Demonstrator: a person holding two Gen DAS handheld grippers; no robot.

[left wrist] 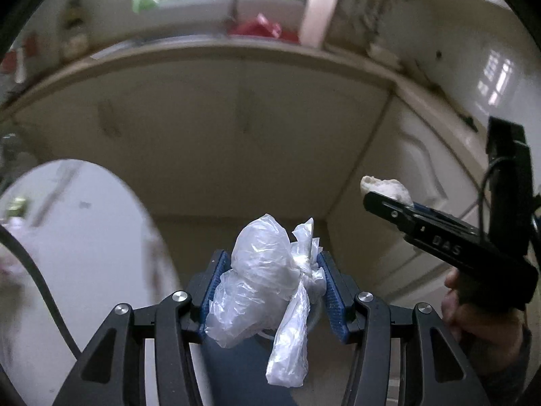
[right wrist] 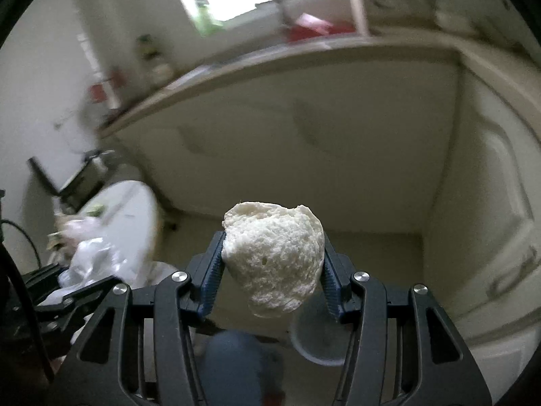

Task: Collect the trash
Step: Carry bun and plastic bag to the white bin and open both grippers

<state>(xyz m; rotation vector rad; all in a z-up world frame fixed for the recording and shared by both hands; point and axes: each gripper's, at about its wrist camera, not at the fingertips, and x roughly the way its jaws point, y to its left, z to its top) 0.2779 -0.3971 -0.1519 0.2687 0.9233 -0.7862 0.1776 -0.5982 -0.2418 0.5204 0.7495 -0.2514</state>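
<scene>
My left gripper point(left wrist: 270, 260) is shut on a crumpled clear plastic bag point(left wrist: 267, 280), held in the air in front of the cream cabinets. It also shows at the left of the right wrist view point(right wrist: 91, 264). My right gripper point(right wrist: 272, 247) is shut on a white spongy lump of bread point(right wrist: 274, 257), also held in the air. In the left wrist view the right gripper point(left wrist: 375, 199) reaches in from the right with the bread point(left wrist: 385, 187) at its tip. A small grey bin point(right wrist: 318, 338) stands on the floor below the bread.
Cream cabinet doors point(left wrist: 236, 128) under a worktop edge point(left wrist: 203, 47) fill the background. A round white table point(left wrist: 77, 237) with clutter is at the left. A red item point(left wrist: 260, 28) sits on the worktop under the window. My blue-clad leg point(right wrist: 236, 368) is below.
</scene>
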